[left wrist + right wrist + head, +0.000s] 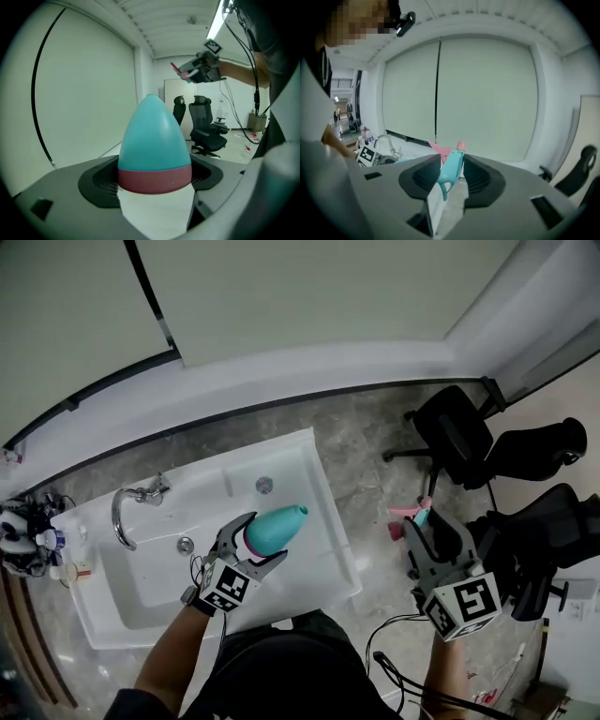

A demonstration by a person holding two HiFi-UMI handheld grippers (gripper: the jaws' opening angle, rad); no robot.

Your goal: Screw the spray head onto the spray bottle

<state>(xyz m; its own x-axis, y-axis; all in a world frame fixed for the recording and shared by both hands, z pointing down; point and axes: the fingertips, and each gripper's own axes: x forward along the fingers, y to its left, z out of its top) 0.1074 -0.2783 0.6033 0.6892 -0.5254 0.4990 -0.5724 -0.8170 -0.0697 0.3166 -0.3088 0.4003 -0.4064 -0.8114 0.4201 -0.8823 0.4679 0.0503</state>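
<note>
The spray bottle [278, 525] is teal and egg-shaped with a dark pink band, and it shows large in the left gripper view [154, 140]. My left gripper [251, 538] is shut on it above the white sink, with its pointed end aimed away from me. Far to the right, my right gripper [418, 529] is shut on the teal and pink spray head [414, 515] over the floor. In the right gripper view the spray head [451, 168] sits tilted between the dark pads. The two parts are well apart.
A white sink [314, 451] with a chrome faucet [125, 507] lies under the left gripper. Small bottles [37, 542] stand on the counter at far left. Black office chairs [466, 435] and cables [398, 667] occupy the floor around the right gripper.
</note>
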